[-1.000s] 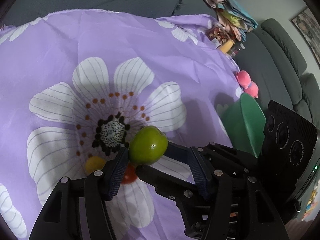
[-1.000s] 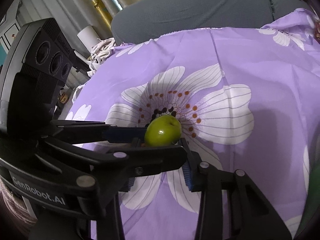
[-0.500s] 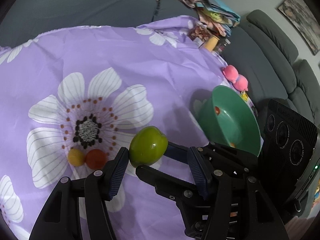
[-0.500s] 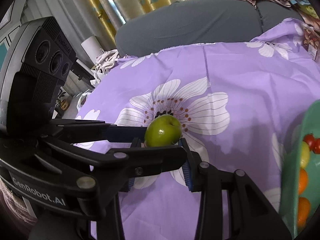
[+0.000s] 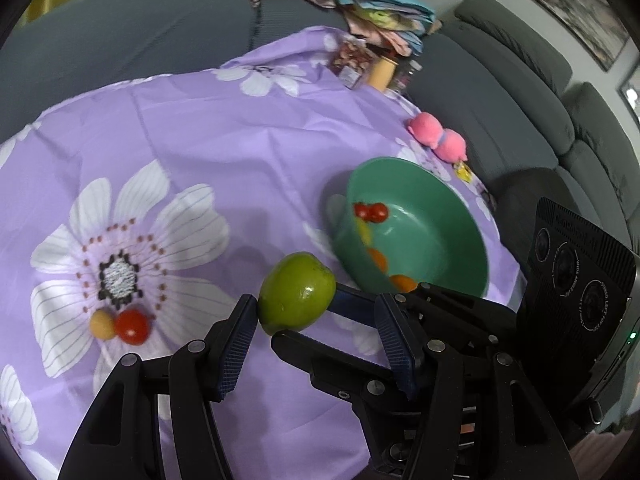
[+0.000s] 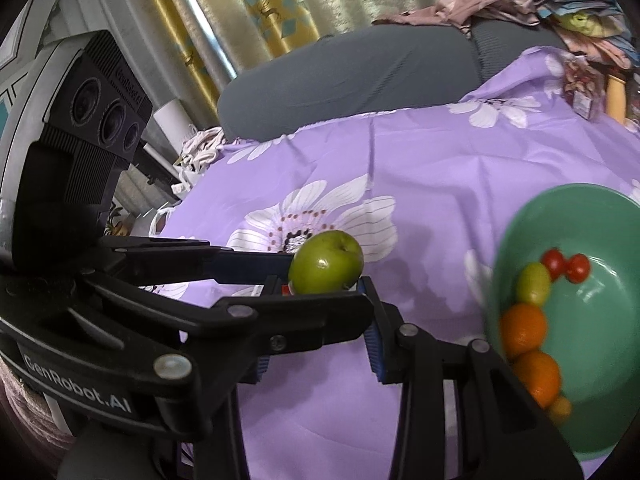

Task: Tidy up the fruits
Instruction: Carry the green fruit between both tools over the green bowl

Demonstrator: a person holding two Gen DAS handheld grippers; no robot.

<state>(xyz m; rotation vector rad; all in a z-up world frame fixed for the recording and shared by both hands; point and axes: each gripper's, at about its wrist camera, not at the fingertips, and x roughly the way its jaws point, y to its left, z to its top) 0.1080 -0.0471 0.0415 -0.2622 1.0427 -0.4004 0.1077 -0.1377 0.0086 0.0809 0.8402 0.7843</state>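
A small green apple [image 5: 297,292] hangs above the purple flowered cloth [image 5: 240,140], pinched where my two grippers cross. My left gripper [image 5: 315,299] presses its left pad on the apple, and a blue-padded finger [image 5: 356,300] of the right gripper lies between the apple and its other pad. In the right wrist view the apple [image 6: 326,262] sits at the tips of my right gripper [image 6: 320,280], shut on it. To the right stands a green bowl [image 5: 432,232] [image 6: 600,340] with two red tomatoes [image 6: 566,266], oranges [image 6: 524,328] and a greenish fruit [image 6: 532,284]. A red tomato [image 5: 132,326] and a yellow fruit [image 5: 102,324] lie on the flower print.
A pink plush toy [image 5: 438,140] lies at the cloth's edge behind the bowl. Jars and a snack packet [image 5: 360,64] stand at the far corner. A grey sofa [image 5: 500,92] with piled clothes wraps the back and right. Curtains [image 6: 280,8] hang behind.
Both grippers have risen and carried the apple to the right, toward the bowl, which has come fully into view. The tomato and yellow fruit on the cloth have dropped back to the left.
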